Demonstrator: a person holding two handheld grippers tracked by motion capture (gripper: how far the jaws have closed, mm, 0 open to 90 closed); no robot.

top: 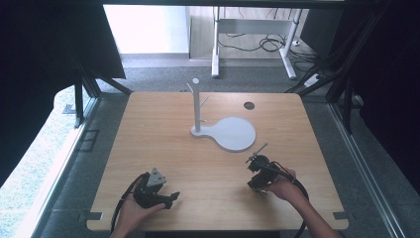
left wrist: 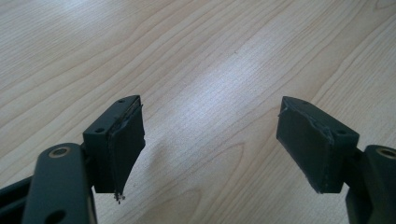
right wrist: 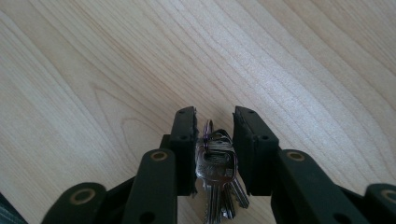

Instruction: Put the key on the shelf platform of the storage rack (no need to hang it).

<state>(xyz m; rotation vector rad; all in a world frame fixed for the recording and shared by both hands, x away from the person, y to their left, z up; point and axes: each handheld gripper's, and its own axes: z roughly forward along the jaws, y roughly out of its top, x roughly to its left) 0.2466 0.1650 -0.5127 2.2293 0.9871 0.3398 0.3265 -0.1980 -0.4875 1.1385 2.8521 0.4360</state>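
Left gripper: resting at the near left part of the wooden table, held in my left hand. In the left gripper view its jaws stand wide apart, released, with only bare wood grain between them.

Middle of the table: a white stand, upright post with short pegs, on a flat round white base. It sits well apart from both grippers. A small dark round hole lies in the tabletop to its right, toward the far edge.

Right gripper: near right part of the table, in my right hand, pointing down at the wood. In the right gripper view a bunch of keys on a ring sits between the jaws, lying on the table. The left pad is against the keys; on the right side I cannot tell whether the pad touches. Grip on the keys: cannot tell from these views.
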